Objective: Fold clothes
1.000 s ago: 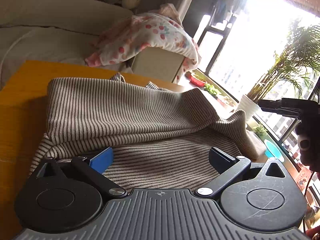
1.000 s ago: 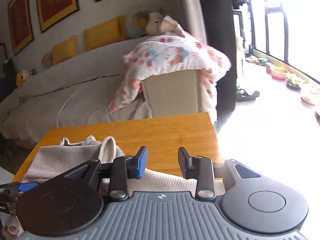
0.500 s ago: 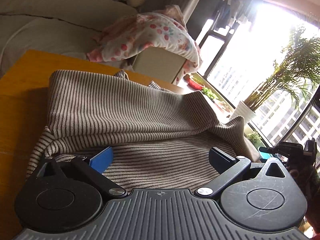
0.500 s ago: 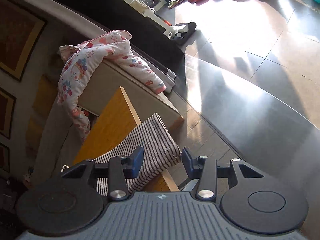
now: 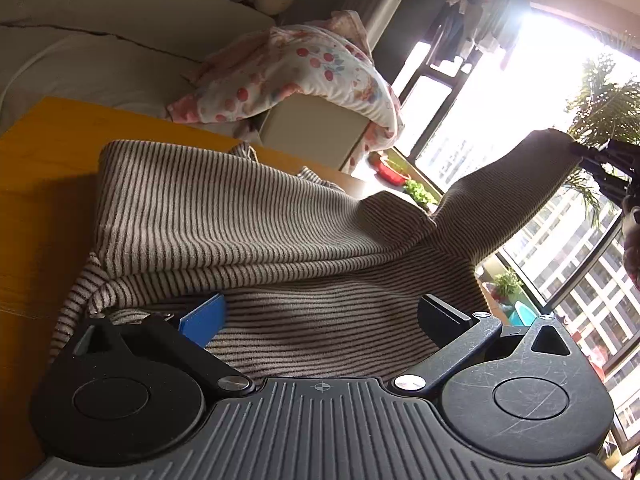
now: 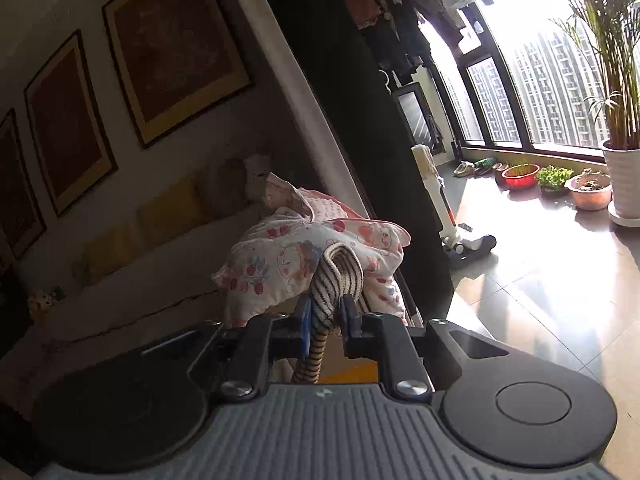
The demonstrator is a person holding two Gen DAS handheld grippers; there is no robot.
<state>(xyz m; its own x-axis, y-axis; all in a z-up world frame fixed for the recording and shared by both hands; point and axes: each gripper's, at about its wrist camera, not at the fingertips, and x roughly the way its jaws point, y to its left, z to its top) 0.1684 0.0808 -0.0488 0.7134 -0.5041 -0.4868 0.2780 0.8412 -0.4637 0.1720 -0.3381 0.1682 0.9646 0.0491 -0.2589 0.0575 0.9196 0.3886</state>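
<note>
A beige garment with dark stripes (image 5: 248, 216) lies partly folded on the orange wooden table (image 5: 36, 168). My left gripper (image 5: 320, 316) is open, low over the garment's near edge, with fabric between its spread fingers. My right gripper (image 6: 326, 312) is shut on a sleeve of the striped garment (image 6: 336, 280). In the left wrist view that sleeve (image 5: 512, 192) is stretched up and to the right, off the table, to the right gripper (image 5: 600, 160).
A flowery cloth (image 5: 304, 72) is draped over a beige box beyond the table. A sofa (image 5: 80, 40) stands behind. Potted plants (image 6: 592, 188) and a vacuum (image 6: 460, 236) stand on the sunlit floor by the window at the right.
My right gripper has closed on the sleeve and lifted it up to the right. The left gripper has stayed open over the garment's near edge.
</note>
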